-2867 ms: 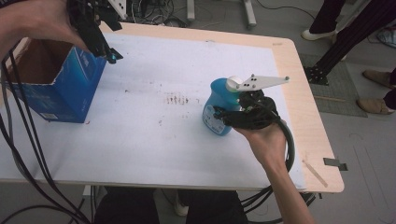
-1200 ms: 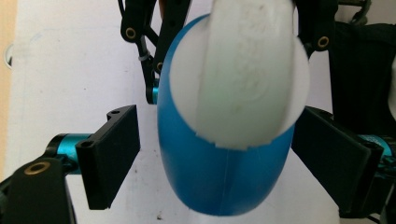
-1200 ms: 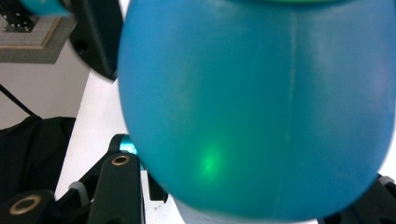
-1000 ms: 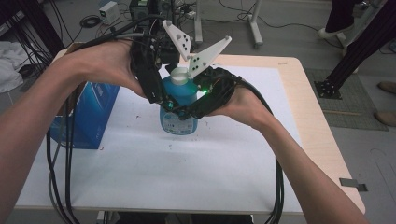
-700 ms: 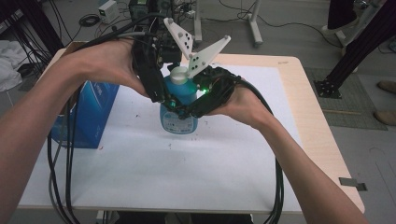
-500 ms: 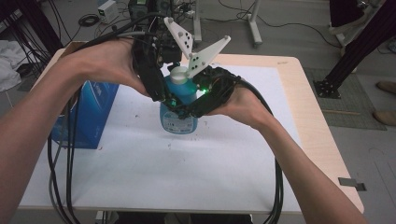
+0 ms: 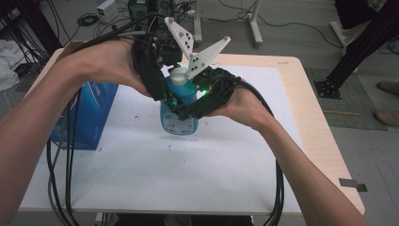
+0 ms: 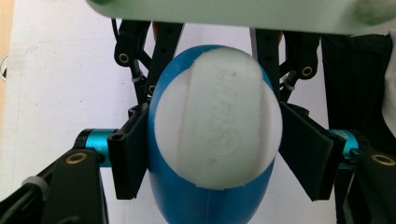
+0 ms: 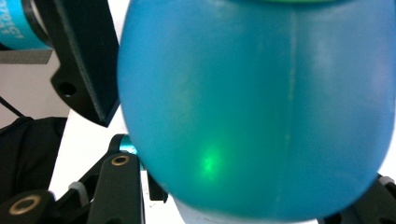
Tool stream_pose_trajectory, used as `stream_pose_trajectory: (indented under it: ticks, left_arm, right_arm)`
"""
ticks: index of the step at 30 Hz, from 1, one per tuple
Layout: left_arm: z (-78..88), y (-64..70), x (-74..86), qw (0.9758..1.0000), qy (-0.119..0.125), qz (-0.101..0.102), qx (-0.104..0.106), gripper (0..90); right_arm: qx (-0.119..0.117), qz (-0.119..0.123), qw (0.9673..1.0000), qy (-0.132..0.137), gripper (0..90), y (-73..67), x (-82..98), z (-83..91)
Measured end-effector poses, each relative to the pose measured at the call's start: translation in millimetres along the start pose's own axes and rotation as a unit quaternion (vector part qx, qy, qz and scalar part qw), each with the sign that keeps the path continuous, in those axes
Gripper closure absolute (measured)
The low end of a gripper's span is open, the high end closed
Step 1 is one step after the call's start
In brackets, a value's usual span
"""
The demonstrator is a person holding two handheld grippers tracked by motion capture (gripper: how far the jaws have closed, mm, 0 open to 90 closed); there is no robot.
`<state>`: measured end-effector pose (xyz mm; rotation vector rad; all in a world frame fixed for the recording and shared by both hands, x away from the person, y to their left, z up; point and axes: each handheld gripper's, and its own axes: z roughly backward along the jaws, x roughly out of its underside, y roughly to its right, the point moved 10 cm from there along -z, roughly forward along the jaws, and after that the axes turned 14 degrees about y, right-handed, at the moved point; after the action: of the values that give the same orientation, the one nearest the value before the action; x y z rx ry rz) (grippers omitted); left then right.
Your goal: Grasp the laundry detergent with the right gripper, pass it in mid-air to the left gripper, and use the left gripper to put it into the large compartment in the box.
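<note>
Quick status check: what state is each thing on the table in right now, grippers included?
Blue bottle: upright on the table, white cap on.
Left gripper: fingers have just been closing, now against the bottle's top, one each side.
Right gripper: shut on the blue bottle's body.
Blue box: standing at the table's left edge; whether its top is open is unclear.

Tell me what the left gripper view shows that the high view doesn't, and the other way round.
Left gripper view: raised lettering on the white cap, too blurred to read, and the left gripper with its jaws, which have just been closing, against the cap's sides.

High view: the blue box at the table's left, both forearms, the right gripper clamped on the bottle's body, and cables on the floor.

Both: the blue bottle with its white cap on the white table cover.
</note>
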<state>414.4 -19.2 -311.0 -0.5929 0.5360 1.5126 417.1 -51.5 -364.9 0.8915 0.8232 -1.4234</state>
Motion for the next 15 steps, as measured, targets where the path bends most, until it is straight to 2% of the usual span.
stream_pose_trajectory:
  ticks: [15]
  left_arm:
    - [-1.8,-1.2,0.3,1.0,-0.004,-0.003,-0.003,32.2]
  right_arm:
    - [-0.002,0.0,1.0,-0.002,47.2,-0.6,2.1,-0.6]
